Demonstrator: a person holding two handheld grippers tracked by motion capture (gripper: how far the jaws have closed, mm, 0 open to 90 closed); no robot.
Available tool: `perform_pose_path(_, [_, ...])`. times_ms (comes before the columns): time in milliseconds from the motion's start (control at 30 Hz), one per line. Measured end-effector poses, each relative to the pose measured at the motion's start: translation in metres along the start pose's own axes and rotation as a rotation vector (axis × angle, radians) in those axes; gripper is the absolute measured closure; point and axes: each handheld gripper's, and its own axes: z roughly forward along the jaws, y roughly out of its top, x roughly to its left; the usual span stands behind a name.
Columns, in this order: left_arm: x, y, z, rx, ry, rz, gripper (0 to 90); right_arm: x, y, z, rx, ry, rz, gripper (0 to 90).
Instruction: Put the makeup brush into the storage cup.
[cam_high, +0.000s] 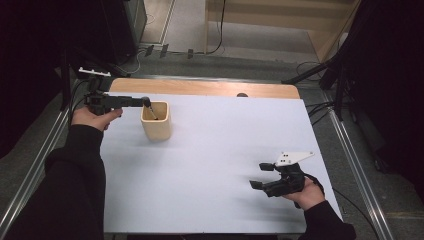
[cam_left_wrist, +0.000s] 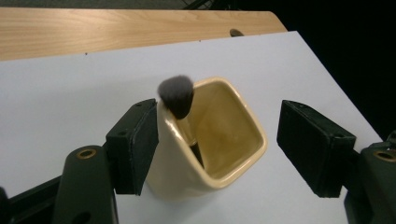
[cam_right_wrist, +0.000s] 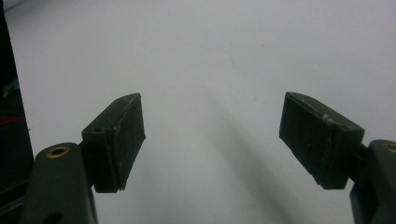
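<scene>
Flanking the cup (cam_left_wrist: 210, 140) holding a brush (cam_left_wrist: 177, 95), the left tool (cam_left_wrist: 217, 144) gapes; right tool (cam_right_wrist: 210, 140) spread.

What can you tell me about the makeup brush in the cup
The makeup brush has a dark, fluffy, rounded bristle head, a pale metallic-looking ferrule and a black handle. It stands tilted, handle down, inside the cream square cup, leaning on the rim near one corner with its head above it. Nothing grips it.
</scene>
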Motion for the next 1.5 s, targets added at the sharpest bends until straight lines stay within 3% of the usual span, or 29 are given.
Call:
perform_pose_path(233, [0.007, -0.014, -0.003, 0.017, -0.015, -0.012, 29.6, 0.0, 0.0, -0.001, -0.005, 0.002, 0.004, 23.0])
perform_pose_path(467, [0.007, -0.026, -0.003, 0.054, -0.012, 0.015, 29.3, 0.001, 0.0, -0.002, -0.008, -0.003, 0.01, 23.0])
perform_pose_path(567, [0.006, -0.031, -0.004, 0.048, -0.036, 0.013, 29.4, 0.001, 0.0, -0.002, -0.01, -0.002, 0.009, 23.0])
perform_pose_path(967, [0.005, -0.055, -0.003, 0.09, -0.026, 0.025, 29.5, 0.001, 0.0, -0.002, -0.015, 0.003, 0.006, 23.0])
perform_pose_path(1133, [0.001, -0.061, -0.006, 0.085, -0.047, 0.044, 30.0, 0.001, 0.0, -0.002, -0.013, 0.003, 0.007, 23.0])
perform_pose_path(1500, [-0.008, -0.082, -0.004, 0.103, -0.05, 0.066, 30.0, 0.001, 0.0, -0.003, -0.012, 0.003, 0.015, 23.0])
